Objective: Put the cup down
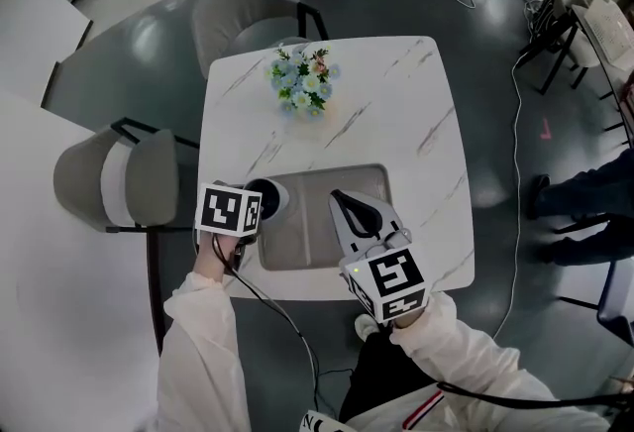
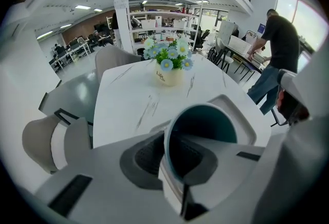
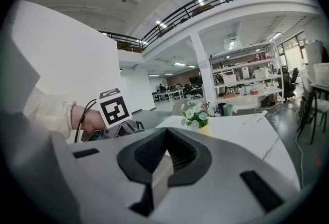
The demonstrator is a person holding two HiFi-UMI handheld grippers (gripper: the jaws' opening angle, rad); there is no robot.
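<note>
We hold the cup (image 1: 277, 197) in the left gripper (image 2: 170, 157). Its jaws are clamped on the rim, one jaw inside the teal interior and the other against the white outer wall. From the head view the cup is tipped well over, its mouth turned back toward the gripper. It sits at the nine o'clock edge of the grey tray (image 1: 317, 234), and we cannot tell whether it touches the tray.

The right gripper (image 1: 342, 201) reaches over the tray from about four o'clock. Its jaws are pressed together with nothing between them, well apart from the cup. In its own view we see the left gripper's marker cube (image 3: 114, 106) at nine o'clock, with a sleeved hand behind it.

The tray lies at the six o'clock side of the white marble table (image 1: 416, 123). A pot of blue and white flowers (image 1: 302, 83) stands toward eleven o'clock from the tray, well apart from it. One grey chair (image 1: 238, 19) is tucked in at the table's twelve o'clock side and another (image 1: 109, 182) at its nine o'clock side. In the left gripper view a person (image 2: 275, 38) stands at two o'clock, bent over a desk beyond the table.
</note>
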